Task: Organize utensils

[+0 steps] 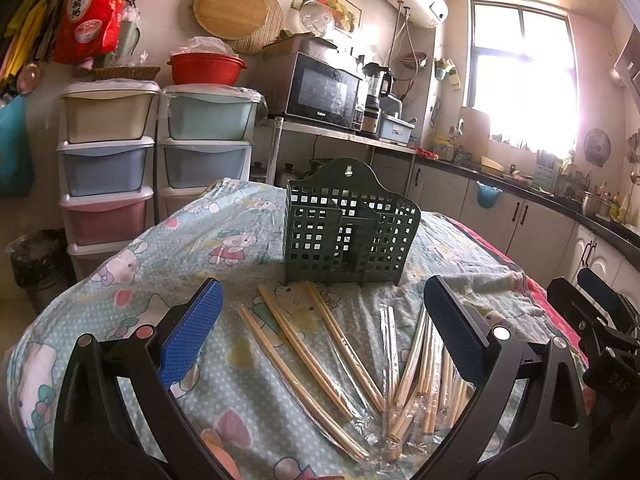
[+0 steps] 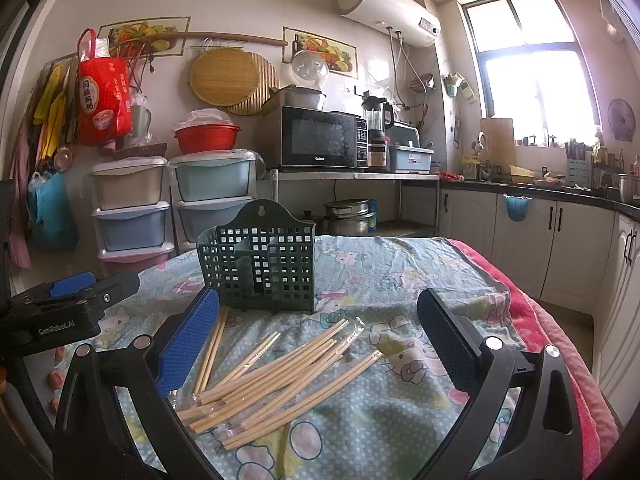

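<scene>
A dark green perforated utensil holder [image 1: 351,224] stands upright on the table, seen also in the right wrist view [image 2: 264,264]; its compartments look empty. Several wooden chopsticks [image 1: 320,344], some in clear plastic wrappers, lie scattered on the cloth in front of it; they also show in the right wrist view [image 2: 276,372]. My left gripper [image 1: 324,336] is open and empty above the chopsticks. My right gripper [image 2: 316,348] is open and empty above the pile. The right gripper's body shows at the left wrist view's right edge [image 1: 592,320].
The table is covered by a cartoon-print cloth [image 1: 192,248] with a pink blanket edge [image 2: 540,320] on the right. Drawer towers [image 1: 108,168], a microwave [image 2: 320,138] on a shelf and a kitchen counter [image 2: 560,192] stand behind.
</scene>
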Motion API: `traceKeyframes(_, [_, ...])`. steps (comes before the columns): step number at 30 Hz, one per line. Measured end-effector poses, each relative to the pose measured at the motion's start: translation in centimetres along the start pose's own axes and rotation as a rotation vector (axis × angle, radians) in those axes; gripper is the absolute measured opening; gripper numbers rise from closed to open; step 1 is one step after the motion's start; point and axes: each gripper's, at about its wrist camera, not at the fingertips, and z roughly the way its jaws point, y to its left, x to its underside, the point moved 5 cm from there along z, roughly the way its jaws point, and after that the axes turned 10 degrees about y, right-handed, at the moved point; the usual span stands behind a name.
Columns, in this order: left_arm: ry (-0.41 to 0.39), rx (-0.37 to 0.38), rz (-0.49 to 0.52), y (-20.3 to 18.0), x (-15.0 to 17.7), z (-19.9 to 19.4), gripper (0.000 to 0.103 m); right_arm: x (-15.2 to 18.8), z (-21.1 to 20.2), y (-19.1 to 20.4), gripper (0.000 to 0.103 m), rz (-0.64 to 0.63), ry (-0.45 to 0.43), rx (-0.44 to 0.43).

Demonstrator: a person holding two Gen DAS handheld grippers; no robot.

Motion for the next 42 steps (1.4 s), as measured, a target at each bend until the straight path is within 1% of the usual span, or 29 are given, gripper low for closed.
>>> traceKeyframes(10, [0.004,-0.001,-0.002,0.0,0.1,0.0,0.093,0.1,0.2,0.2,0.097,-0.002,0.021,-0.013])
traceKeyframes(15, [0.018,-0.01,-0.031,0.8,0.0,0.5,0.093,0.0,0.7,0.4,0.097,-0.015,0.043,-0.026])
traceKeyframes(25, [0.065,-0.034,-0.084,3.3,-0.2,1.7,0.093,-1.1,3.4,1.8,0.097,-0.051,0.158,-0.122])
traceKeyframes(29, [0.106,-0.045,-0.111,4.4,-0.7,2.6,0.093,-1.6,4.8,2.1,0.097,-0.051,0.209,-0.142])
traceKeyframes(31, [0.11,-0.045,-0.117,4.7,-1.0,2.9,0.093,-1.9,5.3,2.0,0.097,-0.048,0.225,-0.149])
traceKeyframes(35, [0.115,-0.05,-0.107,4.7,-2.1,3.5,0.093,-2.5,6.6,1.7,0.097,-0.052,0.257,-0.134])
traceKeyframes(37, [0.117,-0.041,-0.093,4.3,-2.7,4.0,0.093,-2.9,7.2,1.6,0.097,-0.051,0.27,-0.13])
traceKeyframes(42, [0.159,-0.016,-0.063,3.0,-3.8,5.7,0.093,-3.8,8.6,1.0,0.097,-0.047,0.298,-0.105])
